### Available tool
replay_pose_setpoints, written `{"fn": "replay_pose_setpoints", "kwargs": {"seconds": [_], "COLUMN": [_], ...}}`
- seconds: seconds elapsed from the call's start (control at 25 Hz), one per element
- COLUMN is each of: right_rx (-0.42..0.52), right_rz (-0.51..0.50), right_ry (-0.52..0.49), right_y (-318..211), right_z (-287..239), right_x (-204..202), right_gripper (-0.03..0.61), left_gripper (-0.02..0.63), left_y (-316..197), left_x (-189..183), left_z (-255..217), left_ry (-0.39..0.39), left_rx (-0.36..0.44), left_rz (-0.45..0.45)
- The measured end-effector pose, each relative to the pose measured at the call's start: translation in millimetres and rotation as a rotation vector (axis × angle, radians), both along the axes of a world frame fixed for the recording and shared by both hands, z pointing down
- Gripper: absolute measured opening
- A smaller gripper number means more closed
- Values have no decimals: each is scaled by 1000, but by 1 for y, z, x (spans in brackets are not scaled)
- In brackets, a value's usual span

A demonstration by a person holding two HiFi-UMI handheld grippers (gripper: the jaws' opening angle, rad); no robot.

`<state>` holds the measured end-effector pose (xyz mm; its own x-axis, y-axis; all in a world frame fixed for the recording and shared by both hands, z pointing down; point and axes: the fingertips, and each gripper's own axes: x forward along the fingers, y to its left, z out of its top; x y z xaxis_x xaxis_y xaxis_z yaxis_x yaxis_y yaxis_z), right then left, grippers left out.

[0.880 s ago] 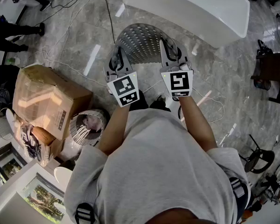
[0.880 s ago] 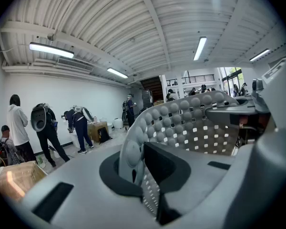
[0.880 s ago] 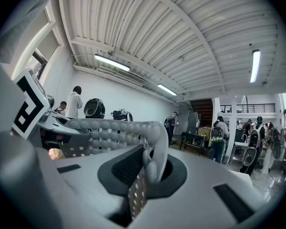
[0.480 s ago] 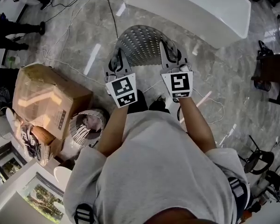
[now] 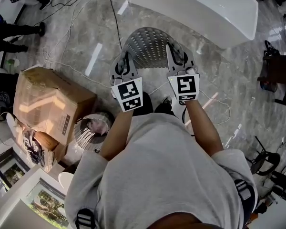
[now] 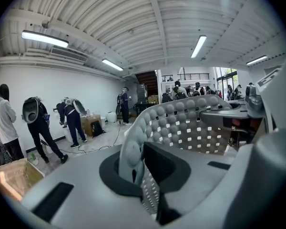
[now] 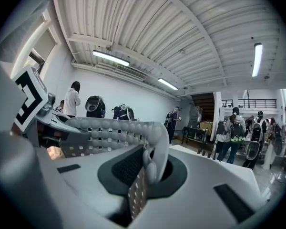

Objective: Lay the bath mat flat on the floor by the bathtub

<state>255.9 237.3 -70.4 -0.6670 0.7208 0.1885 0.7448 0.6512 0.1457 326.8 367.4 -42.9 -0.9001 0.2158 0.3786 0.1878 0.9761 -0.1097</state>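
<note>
A grey perforated bath mat (image 5: 147,44) hangs stretched between my two grippers, above the marble floor and just short of the white bathtub (image 5: 200,8). My left gripper (image 5: 122,66) is shut on the mat's left edge; the left gripper view shows the bumpy mat (image 6: 181,123) pinched between the dark pads. My right gripper (image 5: 178,60) is shut on the mat's right edge, and the mat (image 7: 119,130) curves away from its jaws in the right gripper view. The mat's far edge arcs toward the tub.
A cardboard box (image 5: 50,101) and a round wire basket (image 5: 93,130) stand on the floor at the left. Cables (image 5: 109,13) run across the floor toward the tub. A dark stool (image 5: 279,75) is at the right. Several people stand in the background.
Both grippers have shifted slightly forward and right with the mat, nearer the bathtub. The grip on each edge is unchanged.
</note>
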Motion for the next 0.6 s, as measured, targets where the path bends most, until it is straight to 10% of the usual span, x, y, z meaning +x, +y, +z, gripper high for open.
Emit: {"fn": "replay_pose_setpoints", "kwargs": {"seconds": [0.6], "right_rx": [49], "right_rz": [35], "right_ry": [15], "right_y": [64], "right_z": [15], "right_x": [-20], "right_gripper": [23], "left_gripper": [29], "left_y": [61], "left_x": [-28], "left_z": [20], "left_ry": [9], "left_rx": [62], "left_rz": [40]}}
